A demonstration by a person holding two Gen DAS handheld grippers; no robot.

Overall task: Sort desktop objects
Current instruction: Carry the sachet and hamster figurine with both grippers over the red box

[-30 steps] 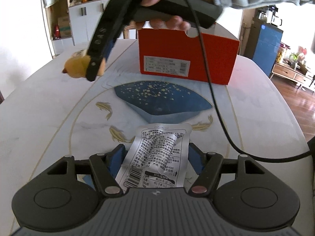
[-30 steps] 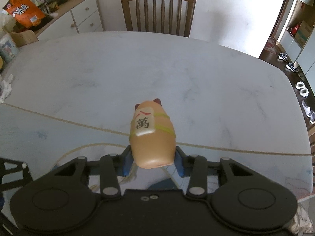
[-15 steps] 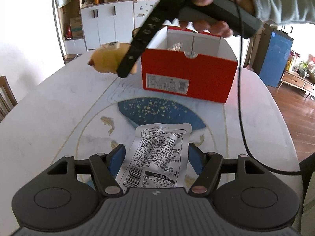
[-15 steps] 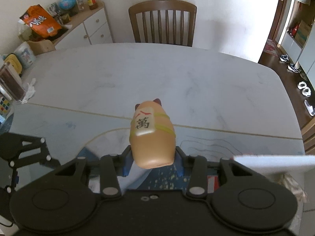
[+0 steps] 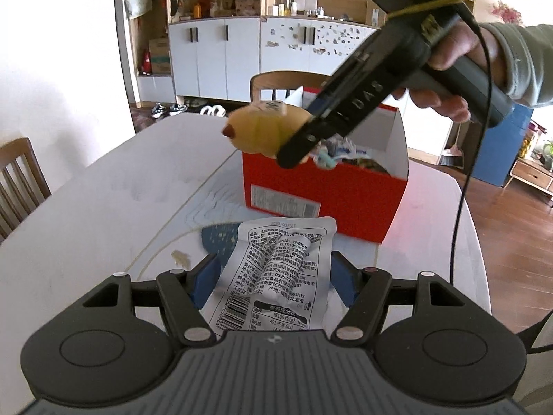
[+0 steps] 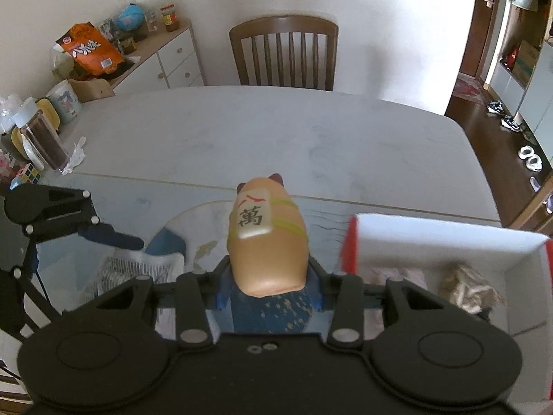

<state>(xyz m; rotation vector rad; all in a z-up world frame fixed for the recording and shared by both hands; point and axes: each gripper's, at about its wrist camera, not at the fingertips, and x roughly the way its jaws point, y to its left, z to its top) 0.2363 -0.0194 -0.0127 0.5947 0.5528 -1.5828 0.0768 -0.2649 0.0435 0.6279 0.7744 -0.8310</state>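
Item one, my right gripper (image 6: 269, 287): jaws drawn narrow and clamped on the lucky-cat figurine (image 6: 268, 242), which lies lengthwise between the blue pads, ears pointing away from me, a tile with a black character on its back. It hangs in the air beside the near left corner of the red box (image 6: 349, 242), not yet over the opening.

Item two, my left gripper (image 5: 274, 276): jaws at a middling spread, pads pressed on both edges of the silver snack pouch (image 5: 276, 269), held flat, clear of the table (image 5: 86, 214) and short of the box.

Item three, the red box: open-topped, white inside, already holding wrapped goods.

Risks, as I judge them. The figurine is smooth and rounded; held near its base, it could slip forward if I tip the jaws further down. Released too early, it would strike the box rim or land on the table. The pouch is limp and gripped only by its edges, so it could buckle and slide out. Both tools converge on one opening and could knock together.

Views compared. The left camera shows the hand (image 5: 449, 69) on the right tool, its cable and the box label. The right camera alone shows the figurine's tile, the box's far compartment and a cluttered sideboard (image 6: 166, 58) by the chair (image 6: 283, 52).
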